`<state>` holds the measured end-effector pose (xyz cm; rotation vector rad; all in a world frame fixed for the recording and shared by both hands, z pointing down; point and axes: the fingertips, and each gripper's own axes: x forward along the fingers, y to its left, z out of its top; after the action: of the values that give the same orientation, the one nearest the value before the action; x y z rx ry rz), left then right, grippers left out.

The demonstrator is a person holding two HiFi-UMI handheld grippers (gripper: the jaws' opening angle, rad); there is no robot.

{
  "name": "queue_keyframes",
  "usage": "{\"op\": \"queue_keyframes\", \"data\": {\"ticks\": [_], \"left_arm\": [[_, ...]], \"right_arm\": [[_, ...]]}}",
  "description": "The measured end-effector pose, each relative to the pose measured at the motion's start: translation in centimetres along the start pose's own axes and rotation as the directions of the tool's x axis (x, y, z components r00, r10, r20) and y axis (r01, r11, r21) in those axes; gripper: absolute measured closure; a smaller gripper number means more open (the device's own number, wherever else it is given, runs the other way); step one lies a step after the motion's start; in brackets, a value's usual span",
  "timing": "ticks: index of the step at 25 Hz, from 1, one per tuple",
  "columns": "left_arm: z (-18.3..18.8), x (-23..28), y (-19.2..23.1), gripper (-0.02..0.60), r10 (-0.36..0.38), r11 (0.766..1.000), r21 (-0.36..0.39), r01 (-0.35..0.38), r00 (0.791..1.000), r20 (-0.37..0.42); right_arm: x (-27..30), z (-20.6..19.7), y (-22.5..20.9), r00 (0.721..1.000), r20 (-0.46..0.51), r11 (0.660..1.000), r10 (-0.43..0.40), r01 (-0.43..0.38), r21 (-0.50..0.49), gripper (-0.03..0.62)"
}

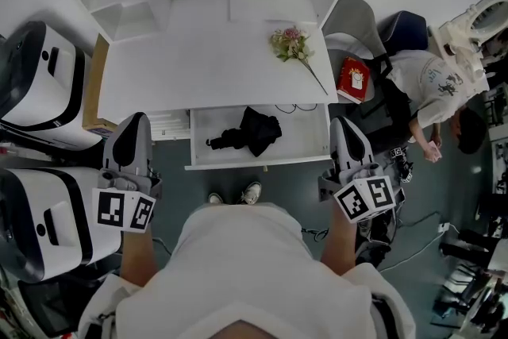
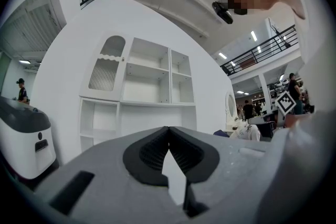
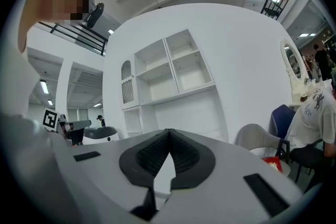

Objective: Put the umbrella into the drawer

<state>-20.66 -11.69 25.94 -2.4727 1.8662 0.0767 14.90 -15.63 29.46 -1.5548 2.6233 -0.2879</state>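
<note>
Since the umbrella [image 1: 248,132] lies folded and slumped inside the open drawer [image 1: 308,131], I judge it light, soft and slippery in the cloth, and stiff only along the shaft. If it needs shifting, I would pinch what looks like the handle end at its left, not the loose fabric. My left gripper [image 2: 168,136] has its jaws pressed together on nothing, and so does my right gripper [image 3: 168,136]. Both flank the drawer front, apart from the umbrella.
</note>
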Motion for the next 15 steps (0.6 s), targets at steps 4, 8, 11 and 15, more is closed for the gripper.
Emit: {"op": "queue_keyframes", "data": {"ticks": [4, 8, 11, 15], "left_arm": [[-0.1, 0.3, -0.3, 0.566, 0.003, 1.000, 0.004, -0.003, 1.000, -0.002], [-0.4, 0.5, -0.4, 0.566, 0.009, 1.000, 0.005, -0.009, 1.000, -0.005], [-1.0, 0.8, -0.6, 0.566, 0.008, 1.000, -0.002, -0.008, 1.000, -0.019], [-1.8, 1.6, -1.2, 0.566, -0.003, 1.000, -0.006, 0.003, 1.000, -0.031]], "right_arm": [[0.4, 0.1, -0.1, 1.000, 0.004, 1.000, 0.017, -0.017, -0.014, 0.595], [0.7, -0.3, -0.2, 1.000, -0.001, 0.999, 0.031, -0.031, -0.012, 0.595], [0.8, -0.7, -0.2, 0.999, -0.015, 0.999, 0.039, -0.040, -0.013, 0.595], [1.0, -1.5, -0.6, 0.998, -0.039, 0.999, 0.040, -0.040, -0.010, 0.595]]}}
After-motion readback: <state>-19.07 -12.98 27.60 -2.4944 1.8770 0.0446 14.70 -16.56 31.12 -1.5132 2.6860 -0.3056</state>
